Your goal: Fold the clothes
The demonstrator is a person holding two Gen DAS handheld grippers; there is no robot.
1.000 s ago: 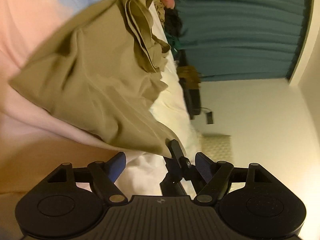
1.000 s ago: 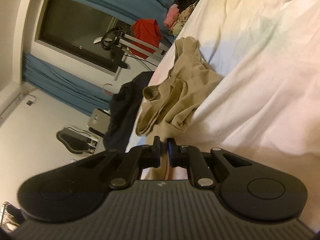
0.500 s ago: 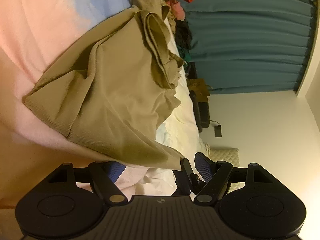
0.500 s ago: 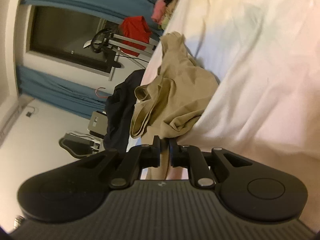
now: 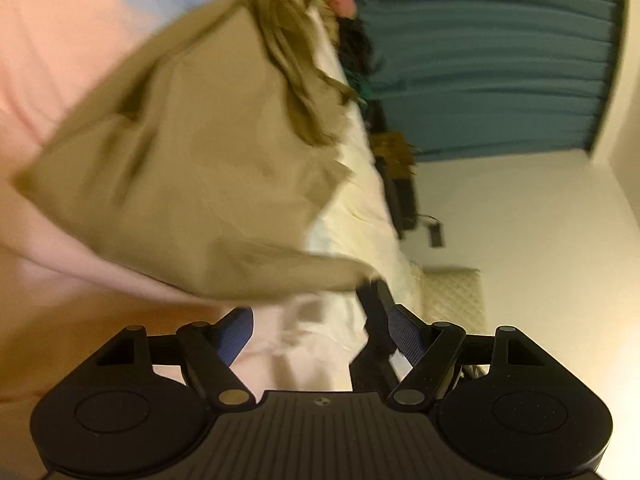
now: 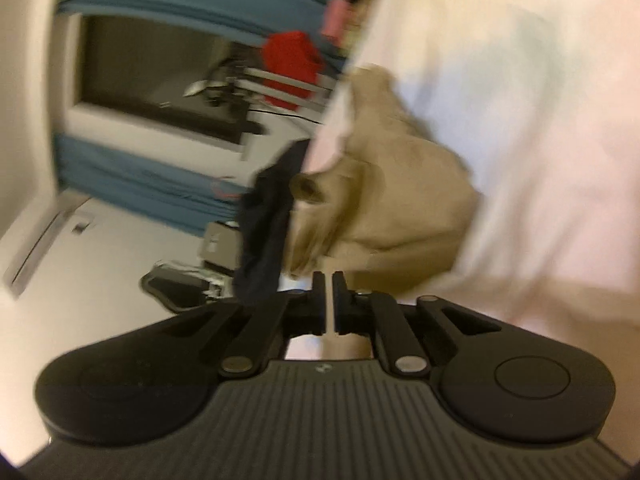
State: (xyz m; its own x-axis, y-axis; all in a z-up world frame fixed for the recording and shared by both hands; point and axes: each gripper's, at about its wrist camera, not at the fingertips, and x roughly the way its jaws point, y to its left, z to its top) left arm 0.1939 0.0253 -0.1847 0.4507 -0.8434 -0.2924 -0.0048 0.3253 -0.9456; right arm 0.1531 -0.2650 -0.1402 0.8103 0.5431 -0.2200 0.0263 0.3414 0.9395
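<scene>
- Khaki garment (image 5: 192,168) lies crumpled on the bed (image 5: 60,60), filling the middle and upper left of the left wrist view; one corner is drawn out toward the lower centre of the frame.
- Right gripper (image 5: 370,292) shows in that view as a dark tip touching this drawn-out corner; in its own view (image 6: 329,280) the jaws stand together with only a thin slit between them, and blur hides whether cloth is pinched there.
- Left gripper (image 5: 320,328) has its jaws wide apart, blue pads showing, nothing between them but bare sheet.
- Bed edge runs from upper centre to lower right of the left wrist view; the garment's bunched folds sit close to that edge.
- Bare sheet lies open along the left side and lower left of the left wrist view, and across the right half of the right wrist view.
- Dark cloth (image 6: 264,224) hangs just beside the garment at the bed edge in the right wrist view.
- Teal curtain (image 5: 480,60) fills the upper right; a red cloth (image 6: 292,64) sits near the window.
- No readable writing; both frames are blurred.
</scene>
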